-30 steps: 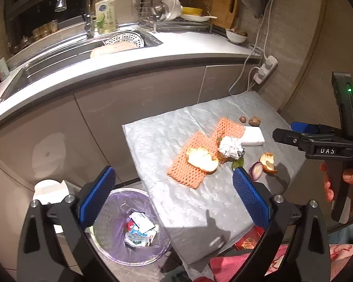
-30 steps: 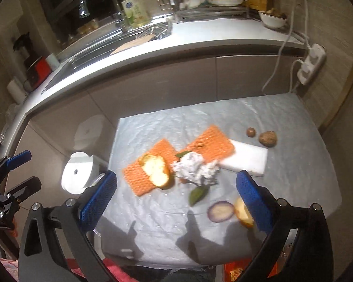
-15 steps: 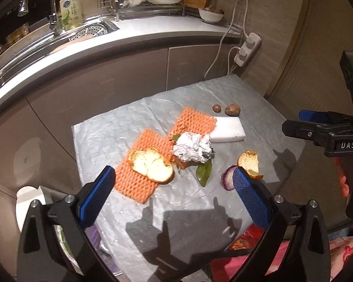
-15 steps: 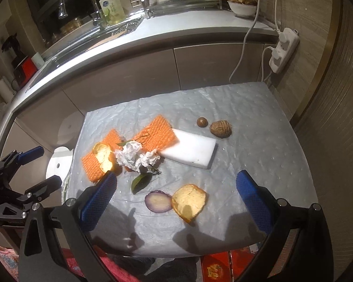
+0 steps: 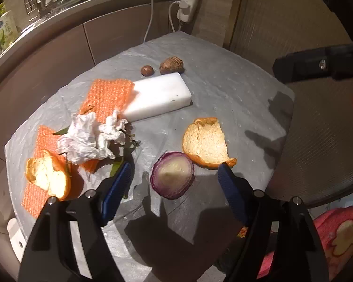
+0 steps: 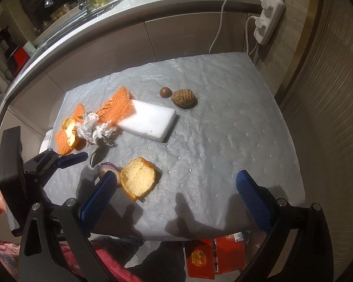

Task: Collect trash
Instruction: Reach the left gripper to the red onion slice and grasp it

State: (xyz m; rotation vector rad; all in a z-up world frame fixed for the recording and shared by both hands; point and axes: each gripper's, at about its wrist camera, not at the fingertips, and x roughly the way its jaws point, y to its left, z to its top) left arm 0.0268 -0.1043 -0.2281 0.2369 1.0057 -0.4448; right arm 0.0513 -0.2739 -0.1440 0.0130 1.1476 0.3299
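Left wrist view showed the left gripper [image 5: 174, 176] spread wide, empty, with the onion slice [image 5: 172, 174] lying flat between its blue pads on the grey mat [image 5: 235, 89] (the nearer tool); the right gripper [image 6: 174, 195], also spread, hovered beside the orange peel [image 6: 138, 180].

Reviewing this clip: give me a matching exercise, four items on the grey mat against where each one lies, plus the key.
Things:
1. onion slice
2. white foam block
3. crumpled tissue
4. brown nut

Places:
A. beside the ridged brown shell, far side of the mat
B. between the open left gripper's fingers
C. one end lying on orange netting
D. heaped between the two orange nets

Pairs: 1-B, 2-C, 3-D, 4-A
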